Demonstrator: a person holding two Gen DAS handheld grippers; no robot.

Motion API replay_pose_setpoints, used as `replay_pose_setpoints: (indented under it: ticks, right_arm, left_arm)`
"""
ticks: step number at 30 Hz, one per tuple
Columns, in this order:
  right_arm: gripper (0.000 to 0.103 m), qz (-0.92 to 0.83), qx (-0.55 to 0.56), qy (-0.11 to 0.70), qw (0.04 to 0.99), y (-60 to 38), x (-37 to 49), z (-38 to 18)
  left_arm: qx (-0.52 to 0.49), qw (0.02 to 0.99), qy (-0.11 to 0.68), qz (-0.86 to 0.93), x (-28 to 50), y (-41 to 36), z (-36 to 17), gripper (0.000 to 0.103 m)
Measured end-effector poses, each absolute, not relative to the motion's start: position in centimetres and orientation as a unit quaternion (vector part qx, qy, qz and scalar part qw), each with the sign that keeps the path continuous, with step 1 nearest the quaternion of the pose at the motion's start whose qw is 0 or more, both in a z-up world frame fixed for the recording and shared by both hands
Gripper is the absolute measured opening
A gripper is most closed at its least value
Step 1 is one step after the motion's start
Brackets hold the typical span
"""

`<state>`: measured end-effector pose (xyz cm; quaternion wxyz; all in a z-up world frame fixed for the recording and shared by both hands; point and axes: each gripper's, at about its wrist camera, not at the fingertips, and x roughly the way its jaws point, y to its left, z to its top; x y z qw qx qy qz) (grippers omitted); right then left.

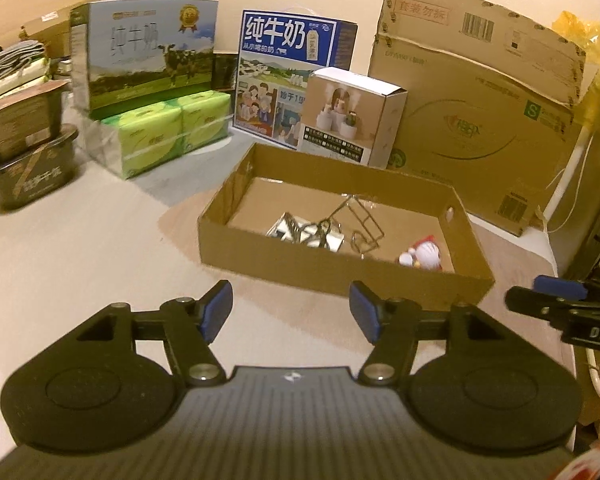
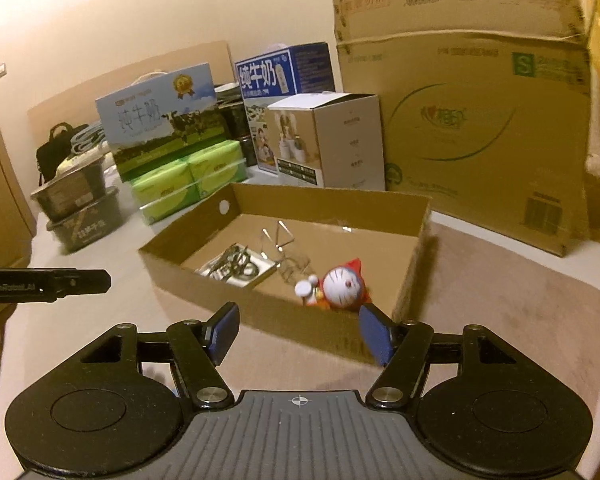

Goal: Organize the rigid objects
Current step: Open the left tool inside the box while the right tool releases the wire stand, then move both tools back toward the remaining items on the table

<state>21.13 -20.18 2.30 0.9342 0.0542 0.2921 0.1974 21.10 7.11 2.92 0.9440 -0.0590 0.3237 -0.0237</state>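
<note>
A shallow open cardboard box (image 1: 300, 268) (image 2: 204, 292) lies on the pale table. Inside it are shiny metal wire puzzles (image 1: 324, 232) (image 2: 236, 268) and a small red-and-white cat figurine (image 1: 424, 258) (image 2: 340, 284) at the box's near right corner. My left gripper (image 1: 290, 312) hovers in front of the box's near wall, open, with nothing between its blue pads. My right gripper (image 2: 298, 334) is also open and empty, just short of the near wall below the figurine. Each gripper's tip shows at the edge of the other's view.
Behind the box stand two milk cartons (image 1: 148, 52) (image 1: 288, 60), green tissue packs (image 1: 160, 132), a white product box (image 1: 352, 116) and a large cardboard carton (image 1: 472, 112). Dark stacked food tubs (image 1: 28, 152) sit at the left. Yellow plastic (image 1: 596, 48) hangs at far right.
</note>
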Motion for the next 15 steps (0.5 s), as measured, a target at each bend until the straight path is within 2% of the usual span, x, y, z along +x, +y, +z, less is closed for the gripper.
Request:
replay_pose_setpoints:
  ticks: [15]
  right_arm:
    - [0.071, 0.206, 0.026, 0.284, 0.936, -21.5, 12.2, 2.7]
  left_arm:
    - [-0.061, 0.940, 0.336, 0.000, 12.5, 6.3, 1.8, 0.066]
